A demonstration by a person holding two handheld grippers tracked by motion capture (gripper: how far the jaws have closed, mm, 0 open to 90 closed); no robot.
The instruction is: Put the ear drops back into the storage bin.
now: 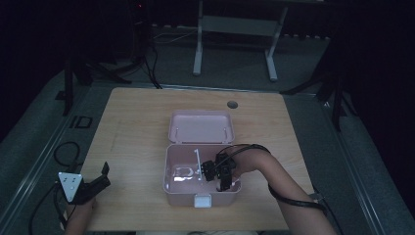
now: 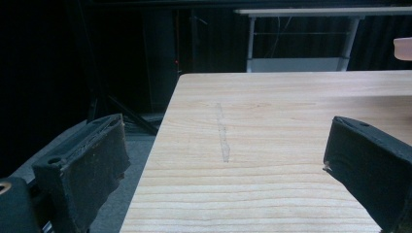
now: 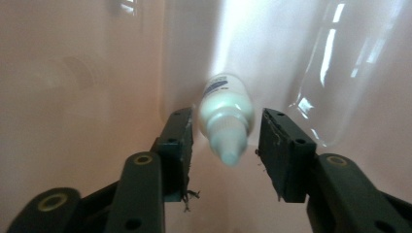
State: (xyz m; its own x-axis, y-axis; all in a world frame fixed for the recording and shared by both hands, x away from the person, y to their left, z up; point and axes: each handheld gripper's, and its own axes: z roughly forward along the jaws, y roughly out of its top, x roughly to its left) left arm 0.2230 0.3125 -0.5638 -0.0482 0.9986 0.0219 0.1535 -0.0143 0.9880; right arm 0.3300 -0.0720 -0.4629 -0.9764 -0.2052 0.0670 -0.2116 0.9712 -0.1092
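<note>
Box: a pink box [image 1: 169, 183] stands open near the front middle of the wooden table [image 1: 132, 127], its lid [image 1: 201, 126] folded back and lying flat behind it, a white latch [image 1: 202, 200] on its front wall.
Right gripper: the right gripper [image 1: 222, 177] reaches down inside the box from the right side, the person's forearm coming in over the box's right rim.
Right jaws: in the right gripper view the 2 black jaws stand partly open on either side of a small white bottle [image 3: 226, 119]. The left one looks to be at the bottle's side and the right one is just beside it; I cannot tell whether they press on it.
Bottle: it lies inside the box against the pink wall, nozzle tip pointing back toward the camera, a dark blue label on its body.
Left gripper: the left gripper [image 1: 93, 188] sits at the table's front left corner, well apart from the box.
Left jaws: in the left gripper view [image 2: 228, 160] they are spread wide with nothing between them, bare wood ahead.
Cables: black cables [image 1: 61, 152] trail off the table's left edge.
</note>
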